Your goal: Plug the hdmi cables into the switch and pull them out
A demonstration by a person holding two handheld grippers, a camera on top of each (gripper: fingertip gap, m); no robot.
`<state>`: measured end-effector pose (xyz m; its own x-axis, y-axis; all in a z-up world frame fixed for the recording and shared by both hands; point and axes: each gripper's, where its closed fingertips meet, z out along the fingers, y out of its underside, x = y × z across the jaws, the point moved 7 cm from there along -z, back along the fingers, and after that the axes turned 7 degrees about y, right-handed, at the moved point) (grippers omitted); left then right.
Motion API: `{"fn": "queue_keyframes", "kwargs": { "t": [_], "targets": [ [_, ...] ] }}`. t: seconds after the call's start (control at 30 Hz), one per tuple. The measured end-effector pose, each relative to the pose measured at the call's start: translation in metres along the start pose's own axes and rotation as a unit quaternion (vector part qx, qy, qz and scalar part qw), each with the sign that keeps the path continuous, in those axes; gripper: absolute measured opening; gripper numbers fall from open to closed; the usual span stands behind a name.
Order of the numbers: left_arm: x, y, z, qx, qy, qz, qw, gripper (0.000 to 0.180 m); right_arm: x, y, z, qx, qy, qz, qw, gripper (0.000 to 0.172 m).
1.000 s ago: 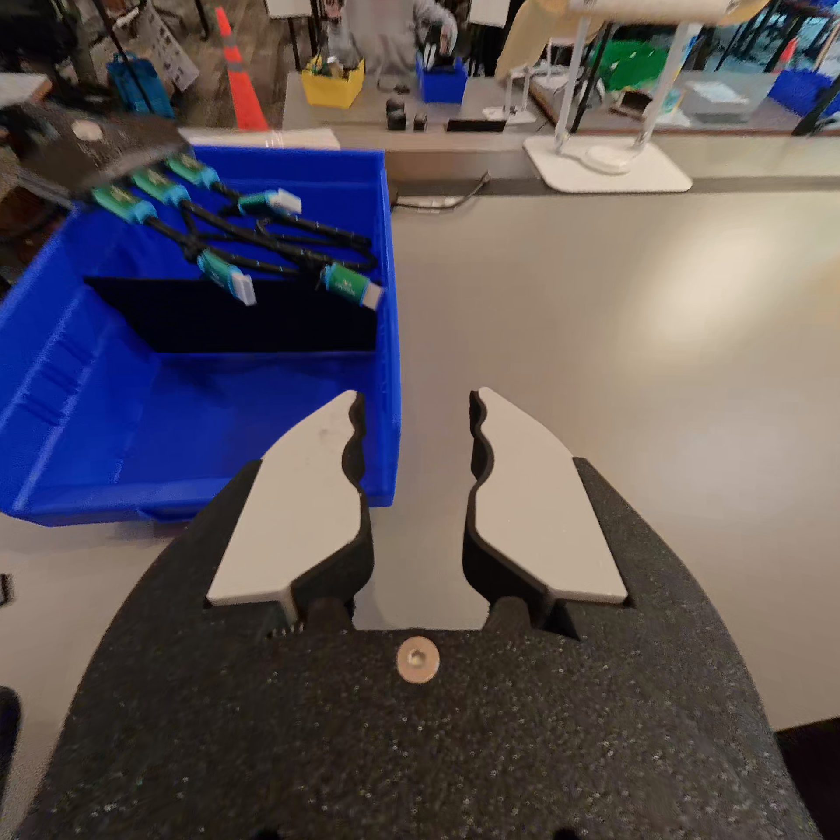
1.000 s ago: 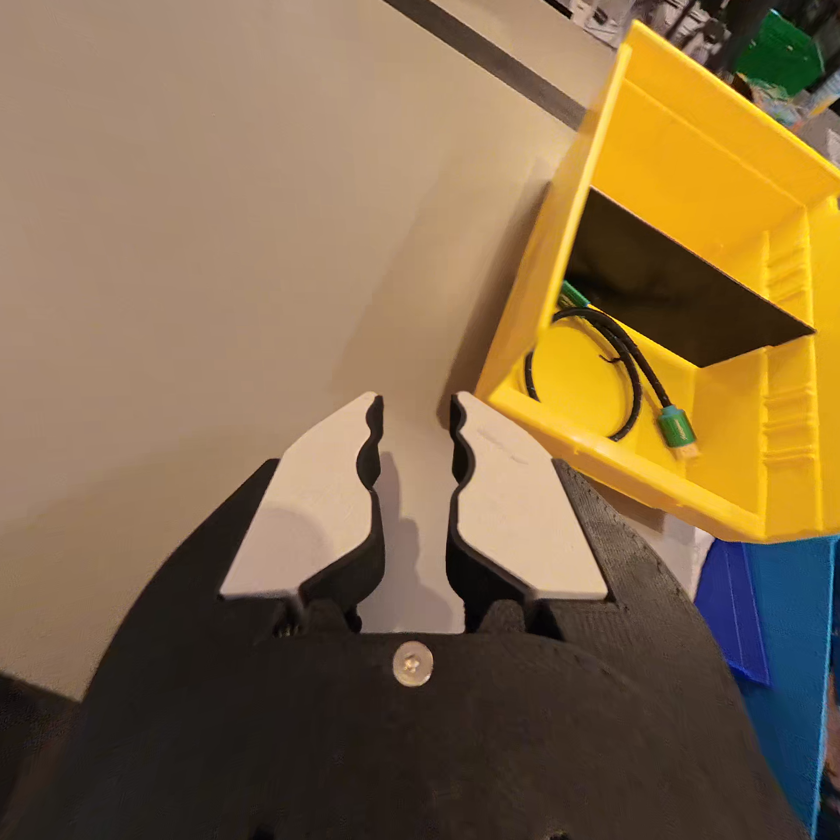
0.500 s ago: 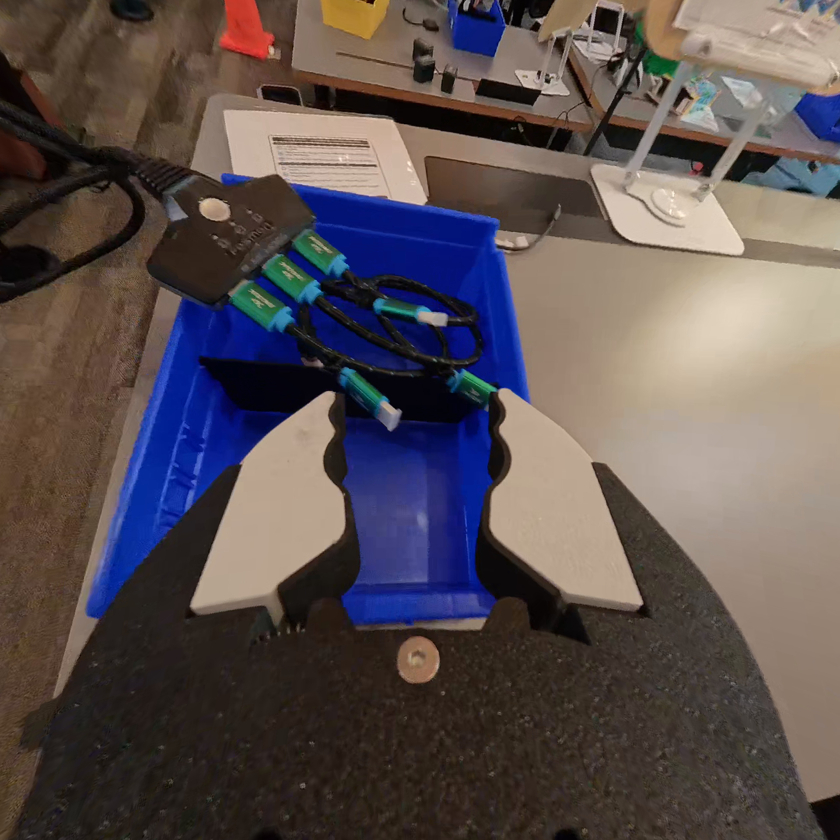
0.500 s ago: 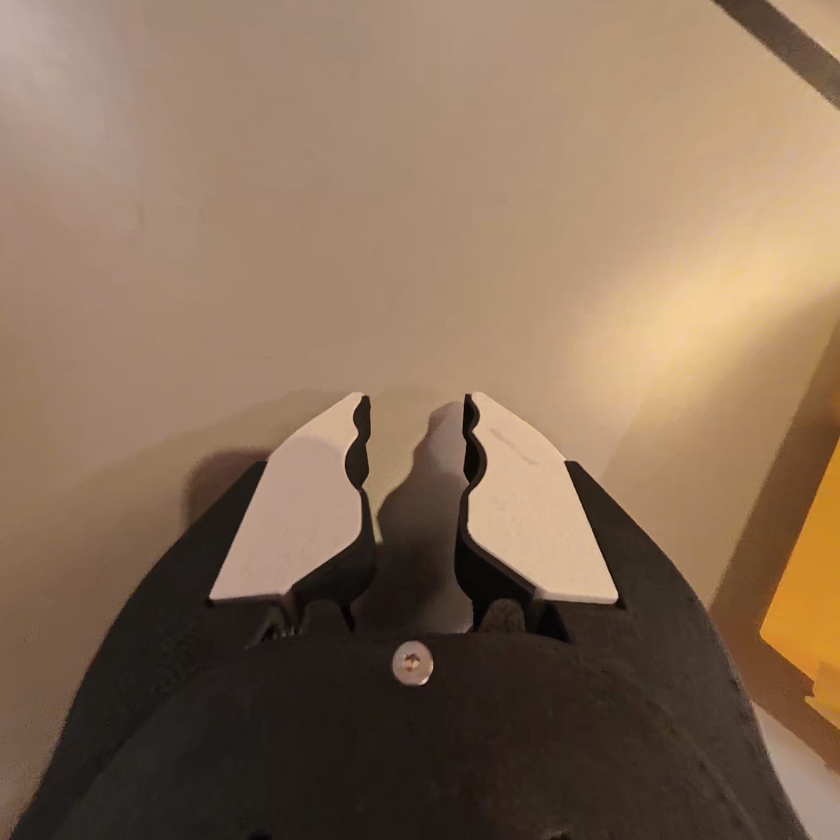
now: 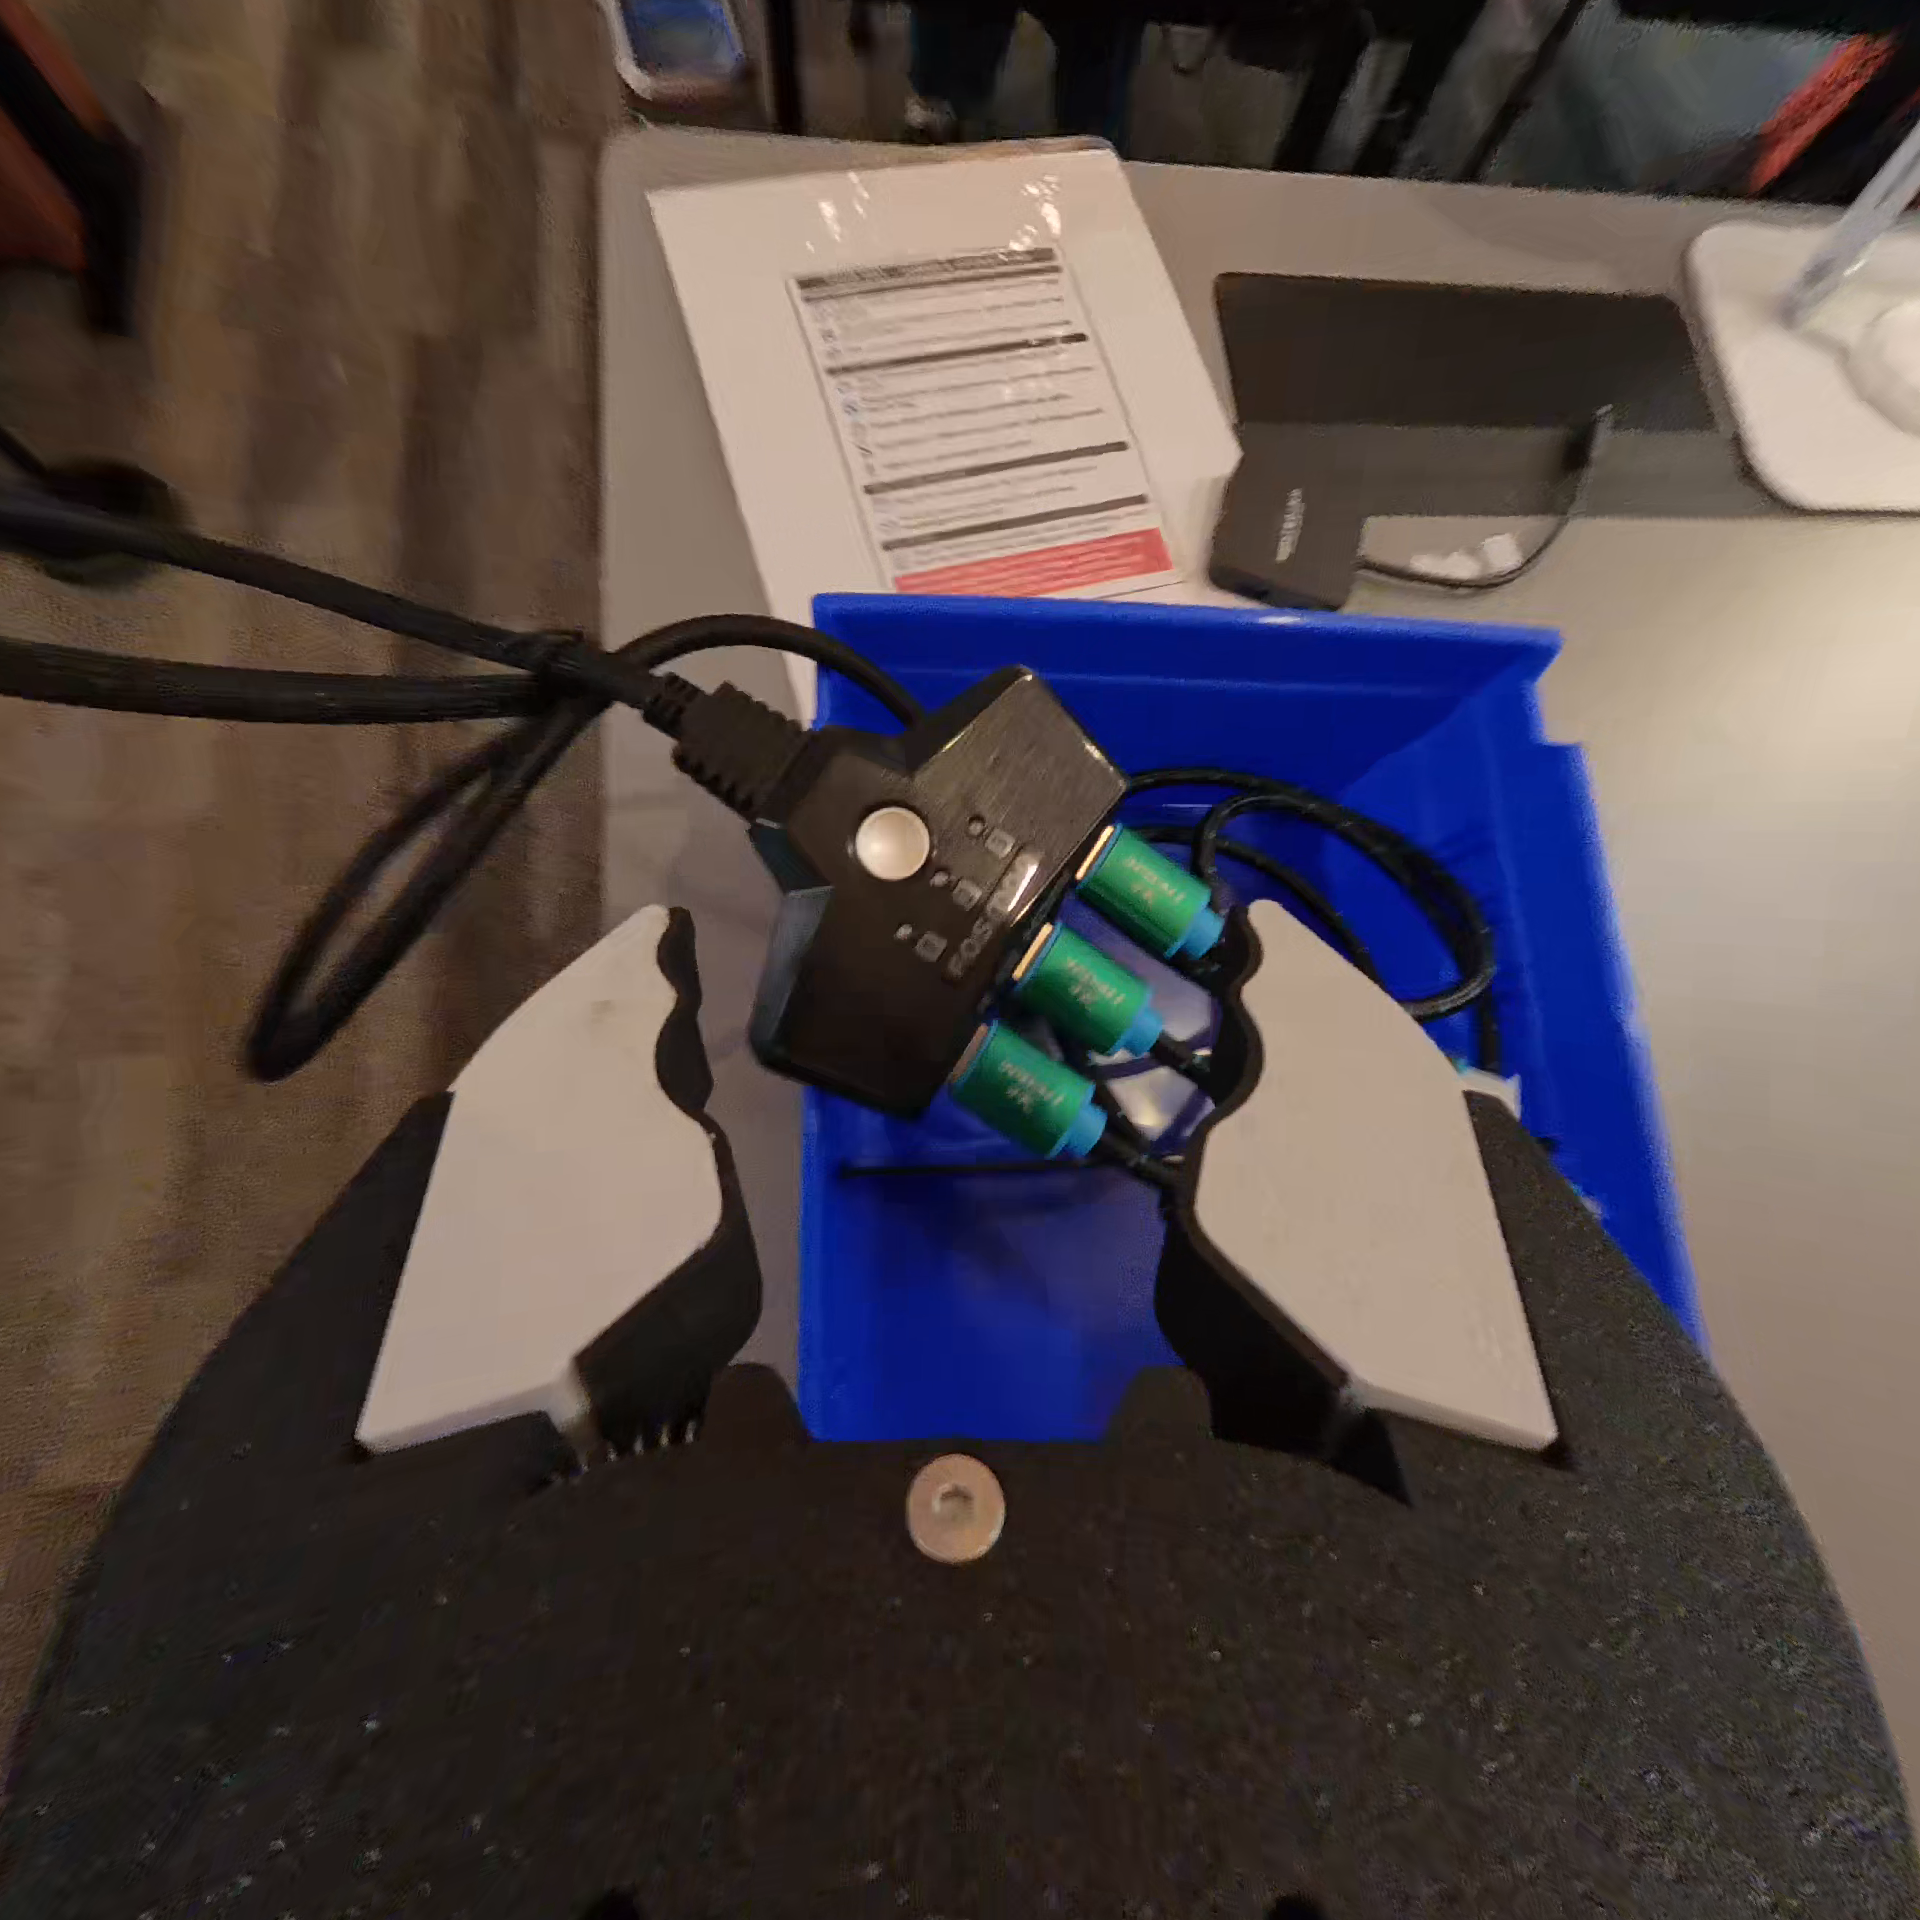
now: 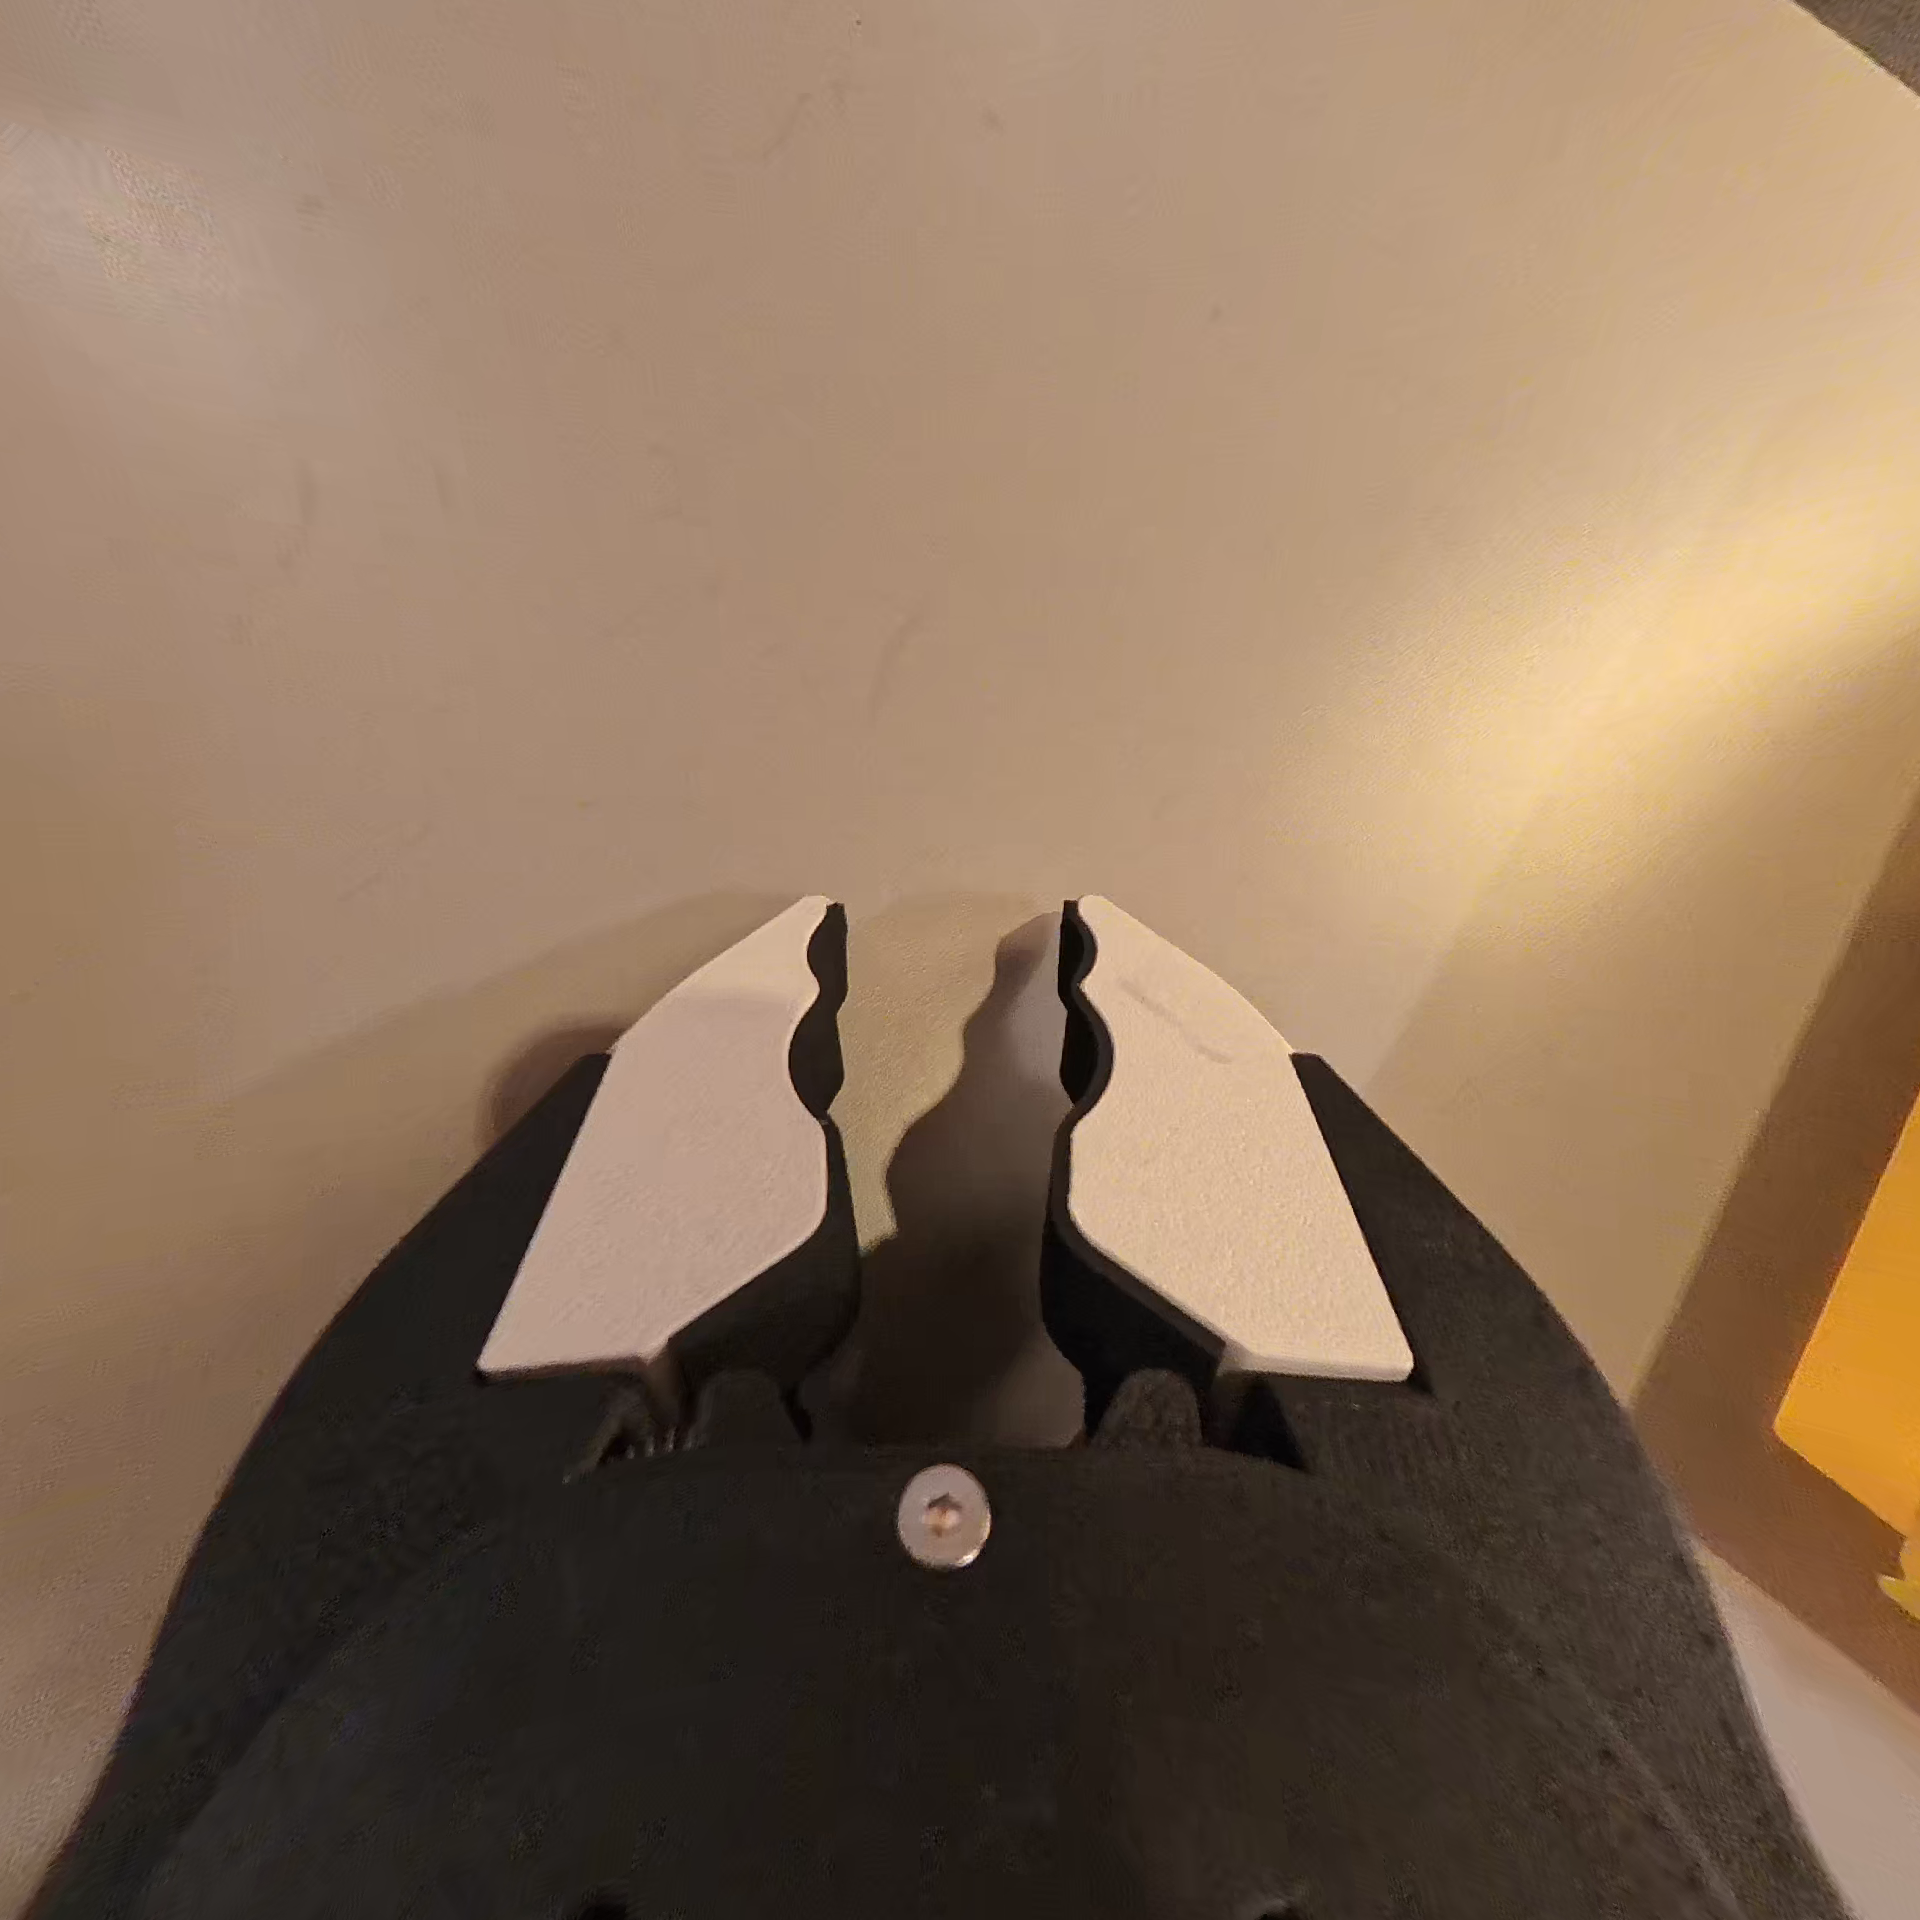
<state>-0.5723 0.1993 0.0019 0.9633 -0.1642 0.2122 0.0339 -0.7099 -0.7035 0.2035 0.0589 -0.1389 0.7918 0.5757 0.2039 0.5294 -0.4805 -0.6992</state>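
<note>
1. Black switch box (image 5: 914, 914) with three green plugs (image 5: 1081, 987) sits at the blue plastic bin (image 5: 1195, 675) rim, on the grey table (image 5: 1714, 644).
2. We see our left gripper (image 5: 961, 935) spread around it (pads not pressing).
3. Our right gripper (image 6: 951, 914) gapes over bare beige tabletop (image 6: 935, 416), a yellow bin (image 6: 1860, 1299) beside.

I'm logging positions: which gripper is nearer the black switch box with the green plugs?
Left. The left gripper is open around the black switch box over the blue bin, without gripping it. The right gripper is open over bare table; no box there.
</note>
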Motion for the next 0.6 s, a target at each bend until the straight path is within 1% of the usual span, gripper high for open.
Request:
{"fn": "queue_keyframes", "kwargs": {
  "t": [0.03, 0.1, 0.13, 0.2, 0.3, 0.37, 0.43, 0.47, 0.53, 0.6],
  "targets": [
    [-0.003, -0.003, 0.007, -0.011, 0.028, -0.027, 0.999, 0.099, 0.0, 0.0, 0.0, -0.001, -0.001, 0.001, 1.0, 0.039],
    [-0.006, -0.005, 0.019, -0.045, 0.059, -0.047, 0.996, 0.107, 0.001, 0.0, 0.001, -0.002, -0.004, 0.005, 1.0, 0.039],
    [-0.008, -0.005, 0.025, -0.067, 0.055, -0.043, 0.995, 0.107, 0.001, 0.0, 0.001, -0.003, -0.005, 0.008, 1.0, 0.039],
    [-0.014, -0.003, 0.034, -0.112, 0.026, -0.027, 0.993, 0.106, 0.002, 0.0, 0.001, -0.004, -0.003, 0.011, 1.0, 0.039],
    [-0.011, -0.002, 0.045, -0.139, 0.045, -0.032, 0.989, 0.102, 0.003, 0.0, 0.001, -0.005, -0.001, 0.015, 1.0, 0.039],
    [-0.01, -0.002, 0.048, -0.151, 0.038, -0.031, 0.987, 0.099, 0.004, 0.0, 0.002, -0.006, -0.002, 0.019, 1.0, 0.039],
    [-0.011, -0.002, 0.049, -0.151, 0.036, -0.03, 0.987, 0.097, 0.005, 0.0, 0.002, -0.007, -0.002, 0.023, 1.0, 0.039],
    [-0.012, -0.002, 0.048, -0.144, 0.035, -0.034, 0.988, 0.094, 0.005, 0.0, 0.002, -0.008, -0.003, 0.024, 1.0, 0.039],
    [-0.015, -0.006, 0.042, -0.109, 0.036, -0.044, 0.992, 0.074, 0.005, 0.0, 0.003, -0.008, -0.003, 0.025, 1.0, 0.039],
    [-0.014, -0.006, 0.039, -0.096, 0.04, -0.035, 0.994, 0.073, 0.006, -0.001, 0.003, -0.009, -0.003, 0.027, 1.0, 0.039]
  ]
}}
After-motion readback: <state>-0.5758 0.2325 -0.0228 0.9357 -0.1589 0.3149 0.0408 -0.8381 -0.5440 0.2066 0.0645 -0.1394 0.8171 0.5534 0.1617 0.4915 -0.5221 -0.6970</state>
